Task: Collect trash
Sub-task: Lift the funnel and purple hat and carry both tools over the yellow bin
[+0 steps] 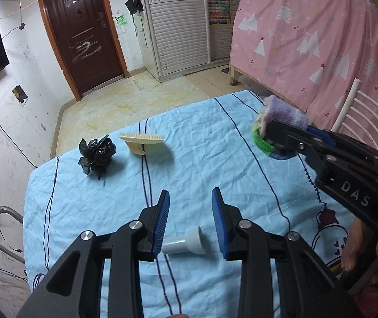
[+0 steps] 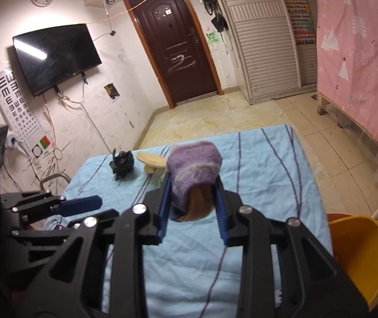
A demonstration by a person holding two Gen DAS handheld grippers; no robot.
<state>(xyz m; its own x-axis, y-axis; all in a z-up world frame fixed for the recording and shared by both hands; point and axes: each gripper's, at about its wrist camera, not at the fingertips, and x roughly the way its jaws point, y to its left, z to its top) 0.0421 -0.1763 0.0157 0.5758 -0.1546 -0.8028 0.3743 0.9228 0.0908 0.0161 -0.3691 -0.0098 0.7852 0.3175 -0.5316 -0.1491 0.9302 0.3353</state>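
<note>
Blue-sheeted table [image 2: 255,164] — right gripper [image 2: 192,201] clamps purple sock [image 2: 194,169] above it.

Brush [image 1: 143,142] and black bag [image 1: 96,157] crowd the far edge.

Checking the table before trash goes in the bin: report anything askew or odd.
The cream brush lies tipped on its side, bristles up, beside the crumpled black bag. The white tube lies toppled on the blue cloth.

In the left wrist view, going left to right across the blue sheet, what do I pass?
Crumpled black bag → cream brush → white plastic tube between the open left tool → striped fuzzy sock held in the right tool.
</note>
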